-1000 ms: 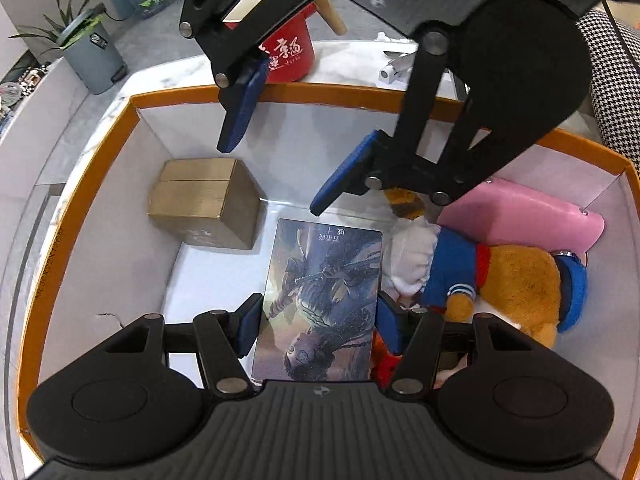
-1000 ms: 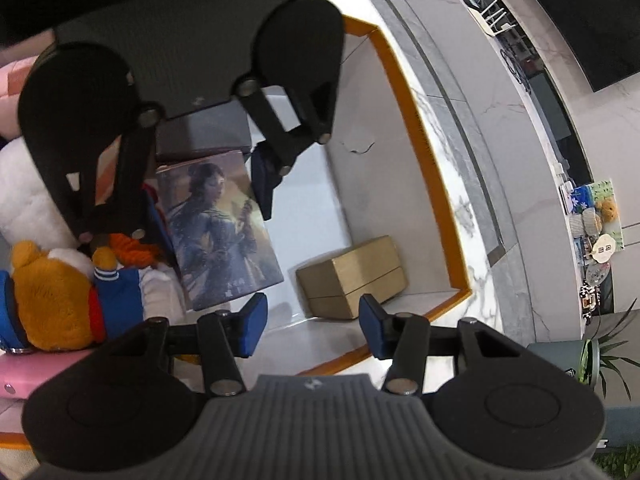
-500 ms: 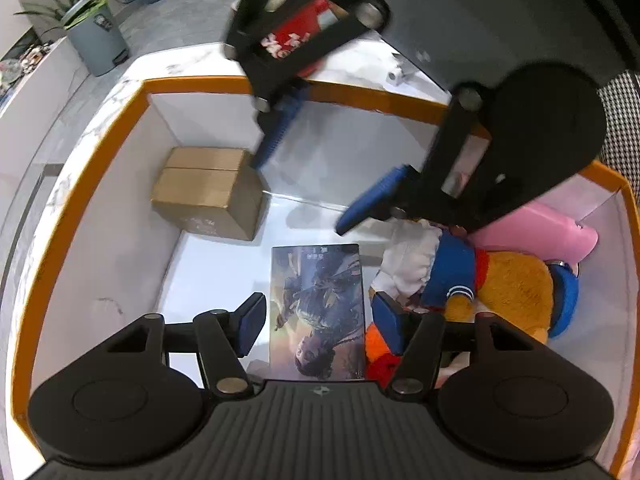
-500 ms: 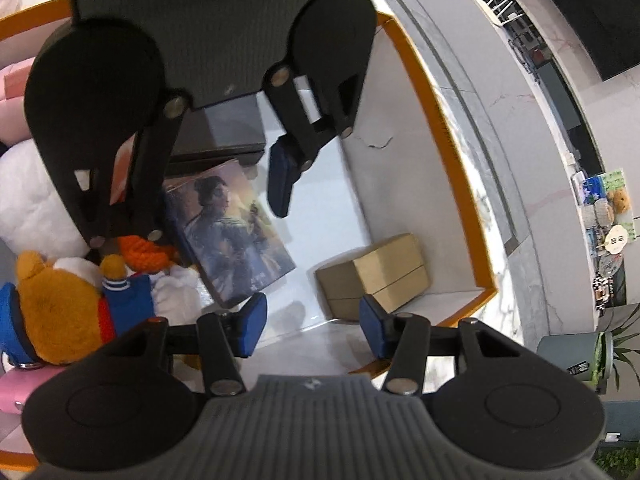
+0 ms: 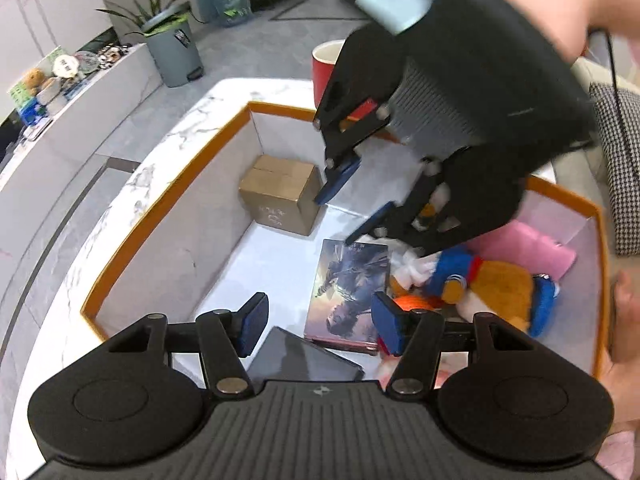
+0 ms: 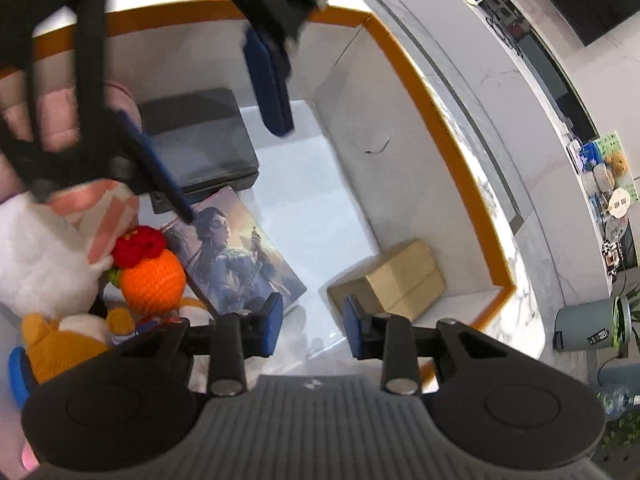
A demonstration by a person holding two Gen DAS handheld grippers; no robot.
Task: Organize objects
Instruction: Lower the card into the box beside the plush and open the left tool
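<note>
A white box with an orange rim (image 5: 160, 216) (image 6: 452, 128) holds a brown cardboard box (image 5: 280, 196) (image 6: 404, 280), a picture card (image 5: 348, 284) (image 6: 236, 252), a dark flat case (image 5: 300, 356) (image 6: 196, 136), a plush duck (image 5: 496, 284) and an orange crochet ball (image 6: 152, 280). My left gripper (image 5: 319, 326) (image 6: 214, 128) hangs open above the case and the card's near end, nothing between its fingers. My right gripper (image 6: 313, 326) (image 5: 354, 204) hovers over the box floor between the card and the cardboard box; its jaws are closing on nothing.
A pink pouch (image 5: 528, 244) lies beyond the plush at the box's right wall. A red cup (image 5: 324, 68) stands behind the box on the marble table. A person's hand (image 5: 624, 320) rests at the right rim. A grey bin (image 5: 176, 52) stands on the floor.
My left gripper has risen and drawn back from the card, bringing the dark case into view. The right gripper's jaws have narrowed. The card and cardboard box lie where they were.
</note>
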